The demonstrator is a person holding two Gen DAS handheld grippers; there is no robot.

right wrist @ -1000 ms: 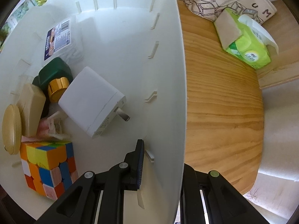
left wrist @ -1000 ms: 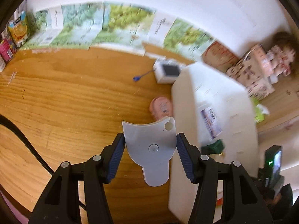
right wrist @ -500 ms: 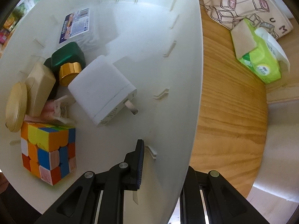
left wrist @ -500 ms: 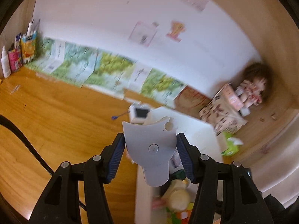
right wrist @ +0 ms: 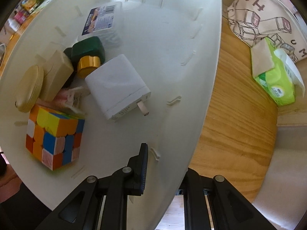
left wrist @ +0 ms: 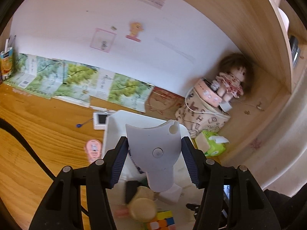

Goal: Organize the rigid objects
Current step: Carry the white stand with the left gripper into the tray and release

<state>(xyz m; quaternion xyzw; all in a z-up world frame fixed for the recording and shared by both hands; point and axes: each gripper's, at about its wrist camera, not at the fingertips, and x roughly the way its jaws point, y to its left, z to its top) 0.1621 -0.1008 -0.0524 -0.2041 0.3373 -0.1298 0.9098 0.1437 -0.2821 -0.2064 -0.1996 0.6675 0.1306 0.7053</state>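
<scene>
Left gripper [left wrist: 154, 160]: grasps grey scraper [left wrist: 154, 145] above white bin [right wrist: 201, 76], likely to drop | Right gripper [right wrist: 165, 169]: clamps bin's right wall, steadying it.

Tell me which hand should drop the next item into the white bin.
Left. The left gripper already holds the grey plastic piece above the white bin, while the right gripper is clamped on the bin's wall, steadying it.

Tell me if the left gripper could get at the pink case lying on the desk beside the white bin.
Probably not as it stands. The left gripper is already clamped on a grey plastic piece, so its jaws are full. The pink case itself lies in the open on the desk, outside the white bin.
</scene>
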